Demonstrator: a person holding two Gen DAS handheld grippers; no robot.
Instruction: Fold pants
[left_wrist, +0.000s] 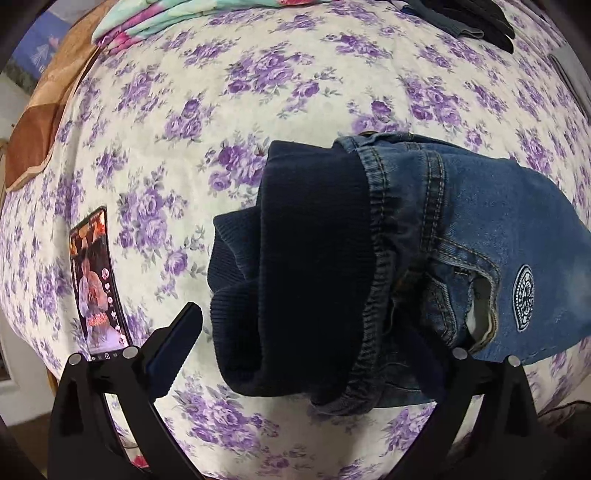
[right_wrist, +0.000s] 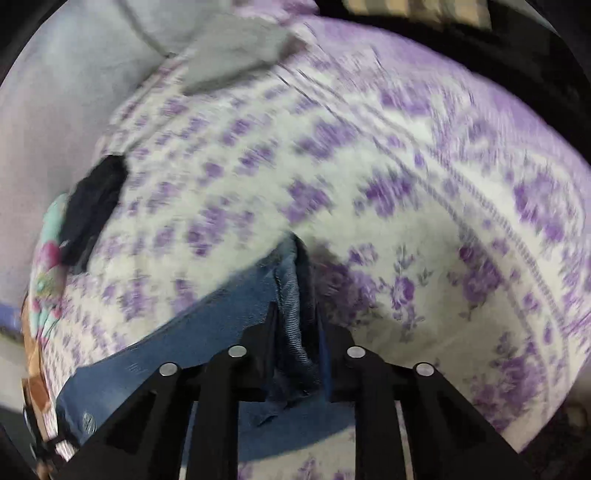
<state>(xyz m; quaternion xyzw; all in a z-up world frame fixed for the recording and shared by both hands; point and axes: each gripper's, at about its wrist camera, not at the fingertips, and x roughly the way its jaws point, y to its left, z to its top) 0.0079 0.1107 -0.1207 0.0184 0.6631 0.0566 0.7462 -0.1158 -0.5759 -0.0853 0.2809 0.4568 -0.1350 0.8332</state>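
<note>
Left wrist view: the jeans (left_wrist: 424, 236) are lying bunched on the bed sheet (left_wrist: 258, 92), white with purple flowers, toward the near edge of the bed and right of the middle. Their dark navy ribbed lining (left_wrist: 295, 266) is turning outward at the waistband, and a round embroidered patch (left_wrist: 524, 295) is sitting on the blue denim; its lettering is too small to read. A phone (left_wrist: 98, 284) is lying on the sheet near the bed's left edge, its screen lit with a video and small icons; no writing on it is legible. Folded floral cloth (left_wrist: 155, 18) is lying at the far left, dark garments (left_wrist: 476, 18) at the far right. The left gripper (left_wrist: 321, 354) is pointing down at the waistband with its fingers spread wide; the left finger (left_wrist: 173, 350) is hanging clear over the sheet, while the right one is passing behind the denim, so contact cannot be told.

Right wrist view: this picture is motion-blurred. The right gripper (right_wrist: 295, 332) is angling down over the bed, its fingers drawn narrow and pinching a fold of the jeans (right_wrist: 207, 332), blue denim and dark lining together. The denim is trailing toward the lower left, where the round patch (right_wrist: 88, 422) is showing, unreadable. A dark garment (right_wrist: 92, 210) and a grey cloth (right_wrist: 236, 55) are lying farther off on the sheet (right_wrist: 406, 184).
</note>
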